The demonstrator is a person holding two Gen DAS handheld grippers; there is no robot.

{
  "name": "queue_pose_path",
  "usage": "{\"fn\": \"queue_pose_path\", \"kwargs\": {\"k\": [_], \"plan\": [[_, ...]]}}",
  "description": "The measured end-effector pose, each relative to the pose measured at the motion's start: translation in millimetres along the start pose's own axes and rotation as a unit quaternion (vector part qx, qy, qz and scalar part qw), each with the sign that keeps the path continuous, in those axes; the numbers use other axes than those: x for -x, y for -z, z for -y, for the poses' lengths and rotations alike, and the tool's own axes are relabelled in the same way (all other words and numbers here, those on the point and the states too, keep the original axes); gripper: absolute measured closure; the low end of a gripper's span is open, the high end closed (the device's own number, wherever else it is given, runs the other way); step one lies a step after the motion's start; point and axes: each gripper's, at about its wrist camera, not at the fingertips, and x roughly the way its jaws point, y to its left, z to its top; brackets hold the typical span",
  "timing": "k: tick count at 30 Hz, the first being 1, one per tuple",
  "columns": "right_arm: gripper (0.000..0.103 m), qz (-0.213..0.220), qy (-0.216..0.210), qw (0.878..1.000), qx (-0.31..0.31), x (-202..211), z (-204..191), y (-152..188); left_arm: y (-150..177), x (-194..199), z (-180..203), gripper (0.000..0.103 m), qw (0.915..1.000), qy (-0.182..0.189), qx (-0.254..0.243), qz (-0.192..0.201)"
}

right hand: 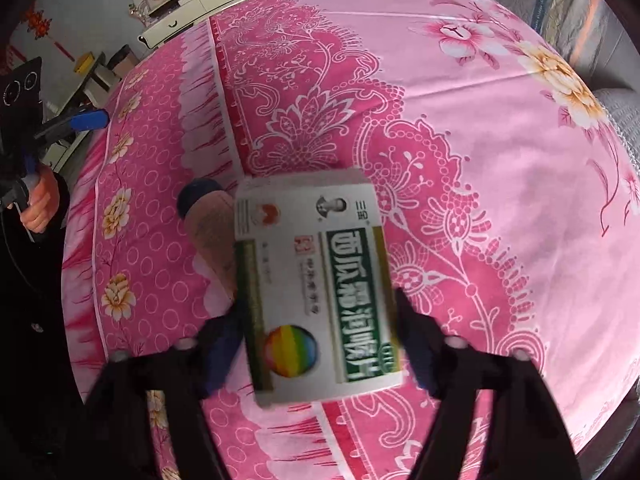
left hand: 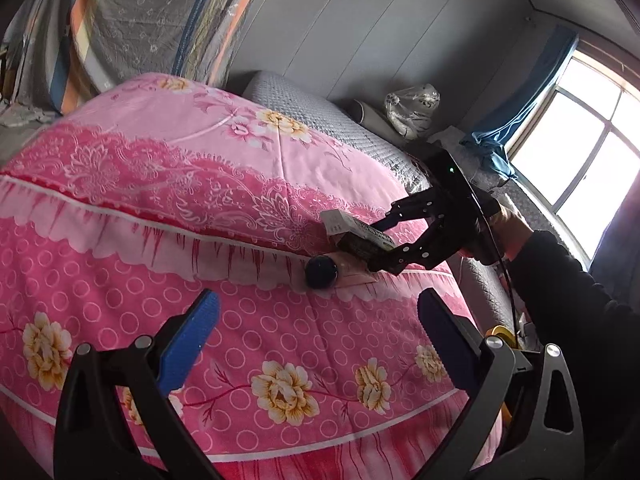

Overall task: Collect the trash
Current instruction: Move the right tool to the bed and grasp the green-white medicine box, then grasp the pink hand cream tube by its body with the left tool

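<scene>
A white and green medicine box [right hand: 316, 280] lies on the pink floral bedspread [right hand: 460, 120], partly over a pink tube [right hand: 212, 232] with a dark blue cap. My right gripper [right hand: 316, 312] points down over the box, with its pads against the two long sides. The left wrist view shows the same: the box [left hand: 348, 228] sits between the right gripper's [left hand: 374, 246] black fingers, and the tube's cap [left hand: 321, 274] is just below. My left gripper [left hand: 318, 304] hangs open and empty over the near part of the bed, short of the tube.
Behind the bedspread are a grey quilted mat [left hand: 320, 116] and a knotted plastic bag [left hand: 412, 108]. A bright window [left hand: 580, 152] with a blue curtain is at the right. Folded quilts [left hand: 140, 20] hang at the back left. White drawers [right hand: 208, 0] stand beyond the bed.
</scene>
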Motion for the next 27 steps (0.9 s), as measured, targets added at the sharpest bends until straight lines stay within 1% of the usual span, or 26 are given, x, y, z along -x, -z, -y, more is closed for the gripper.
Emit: {"fn": "queue_pose_path", "kwargs": {"k": [2,4,6,7,8,10,13,15,16,18,19,21,23,25,27], "plan": [[0.039,0.015,0.011,1.0,-0.017,3,0,6,-1,2,4,0.009,0.9999,-0.009,-0.013,0.005],[0.039,0.044,0.019,0.998,-0.03,14,-2,14,-4,2,10,0.009,0.9995,-0.011,-0.028,0.005],[0.039,0.098,0.018,0.993,-0.056,41,-4,30,-7,-3,18,0.009,0.9982,-0.011,-0.059,-0.007],[0.039,0.127,0.01,0.989,-0.071,56,-5,40,-8,-8,26,0.009,0.9958,-0.01,-0.09,-0.016],[0.039,0.153,0.007,0.985,-0.082,68,-7,50,-9,-14,35,0.009,0.9917,-0.012,-0.125,-0.027],[0.039,0.207,0.004,0.973,-0.104,92,-16,73,-10,-26,51,0.008,0.9806,-0.012,-0.191,-0.042],[0.039,0.285,-0.001,0.947,-0.146,117,-33,119,-13,-48,65,0.009,0.9661,-0.004,-0.251,-0.062],[0.039,0.319,0.0,0.932,-0.174,125,-45,145,-15,-67,67,0.009,0.9597,0.001,-0.269,-0.082],[0.039,0.335,0.0,0.923,-0.189,126,-54,158,-17,-76,66,0.01,0.9577,-0.003,-0.273,-0.091],[0.039,0.359,0.002,0.909,-0.21,130,-67,181,-19,-94,65,0.023,0.9528,-0.006,-0.283,-0.109],[0.039,0.374,0.007,0.901,-0.221,131,-76,195,-20,-101,64,0.033,0.9511,-0.008,-0.284,-0.121],[0.039,0.394,0.006,0.888,-0.235,135,-88,215,-20,-112,64,0.034,0.9487,-0.011,-0.287,-0.132],[0.039,0.409,0.01,0.879,-0.247,137,-104,231,-21,-124,60,0.036,0.9462,-0.013,-0.29,-0.143],[0.039,0.413,0.02,0.874,-0.254,139,-117,242,-22,-130,59,0.039,0.944,-0.015,-0.294,-0.148],[0.039,0.415,0.022,0.872,-0.258,139,-126,251,-22,-136,58,0.044,0.942,-0.01,-0.296,-0.158]]}}
